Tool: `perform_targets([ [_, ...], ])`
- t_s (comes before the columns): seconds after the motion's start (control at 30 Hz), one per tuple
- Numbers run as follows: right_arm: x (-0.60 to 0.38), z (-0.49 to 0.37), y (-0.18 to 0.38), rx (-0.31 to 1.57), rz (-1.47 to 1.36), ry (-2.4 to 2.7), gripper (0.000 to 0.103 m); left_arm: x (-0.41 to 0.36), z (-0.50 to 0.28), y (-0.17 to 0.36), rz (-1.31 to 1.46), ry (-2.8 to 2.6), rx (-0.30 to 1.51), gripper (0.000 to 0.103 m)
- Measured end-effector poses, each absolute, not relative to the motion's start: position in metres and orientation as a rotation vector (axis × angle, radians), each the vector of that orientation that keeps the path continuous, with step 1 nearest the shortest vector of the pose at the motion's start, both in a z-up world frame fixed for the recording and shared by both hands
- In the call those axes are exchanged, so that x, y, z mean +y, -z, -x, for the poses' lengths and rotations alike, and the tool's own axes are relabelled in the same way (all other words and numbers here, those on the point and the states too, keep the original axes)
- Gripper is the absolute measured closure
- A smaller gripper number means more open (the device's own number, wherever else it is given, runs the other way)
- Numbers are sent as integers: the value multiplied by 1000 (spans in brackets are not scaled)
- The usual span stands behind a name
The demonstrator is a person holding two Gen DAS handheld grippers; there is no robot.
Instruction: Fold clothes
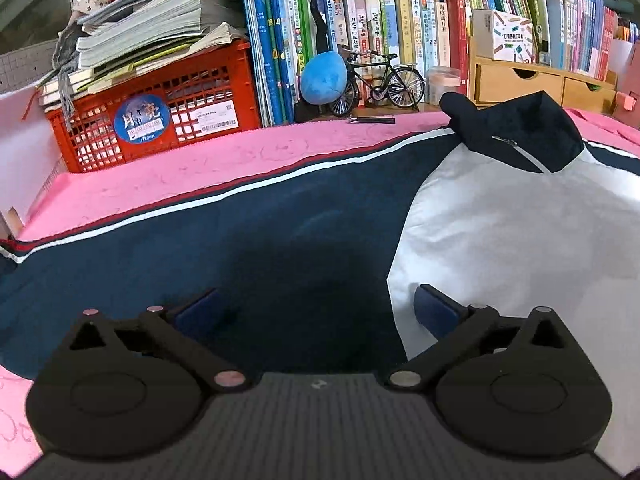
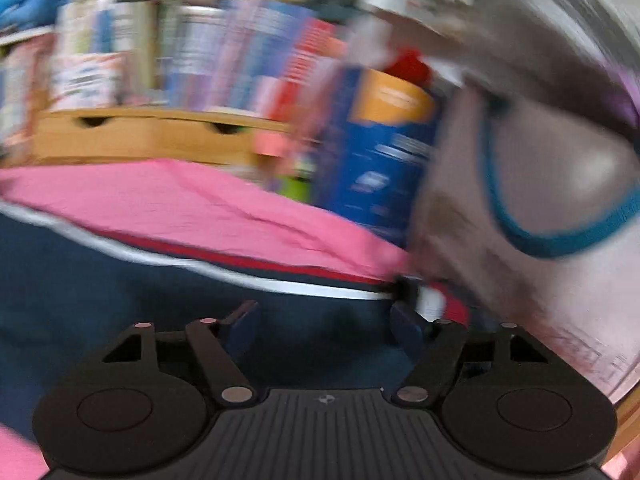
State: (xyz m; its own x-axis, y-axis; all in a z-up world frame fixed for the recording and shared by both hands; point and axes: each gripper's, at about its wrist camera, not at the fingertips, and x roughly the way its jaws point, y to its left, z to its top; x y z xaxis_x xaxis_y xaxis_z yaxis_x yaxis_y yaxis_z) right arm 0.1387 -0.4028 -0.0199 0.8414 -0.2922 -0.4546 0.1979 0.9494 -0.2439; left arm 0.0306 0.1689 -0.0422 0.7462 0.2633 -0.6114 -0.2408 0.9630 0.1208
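Jacket: a navy-and-white zip jacket with a dark stand-up collar lies spread flat on the pink cloth cover; its navy sleeve, edged with a white and a red stripe, runs out to the left.
Open room: bare pink cloth lies between the sleeve's striped edge and the clutter at the back.
Left gripper: released, jaws standing wide above the seam where navy meets white, nothing between the blue pads.
Right gripper: jaws apart over navy fabric near the striped cuff; the view is blurred, and no pad presses on cloth.
Red crate: a red plastic lattice crate, bearing a round blue sticker, carries a leaning stack of papers and booklets.
Wooden drawers: a pale wooden two-drawer unit stands under a row of books.
Back edge: a blue plush ball touches a model bicycle before upright books.
Right edge: a blue-and-orange box, blurred.
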Motion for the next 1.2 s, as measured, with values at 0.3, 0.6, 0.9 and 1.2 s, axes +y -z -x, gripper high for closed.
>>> perform_targets([
  [0.3, -455, -161, 46, 483, 372, 393, 40, 161, -27, 42, -67, -295, 668, 0],
  [0.6, -437, -182, 64, 549, 620, 435, 34, 151, -33, 31, -159, -321, 644, 1],
  [0.9, -399, -138, 25, 478, 510, 354, 0, 184, -82, 0, -164, -179, 535, 0],
  [1.2, -308, -135, -10, 440, 356, -148, 0, 215, -155, 30, -255, 27, 653, 0],
])
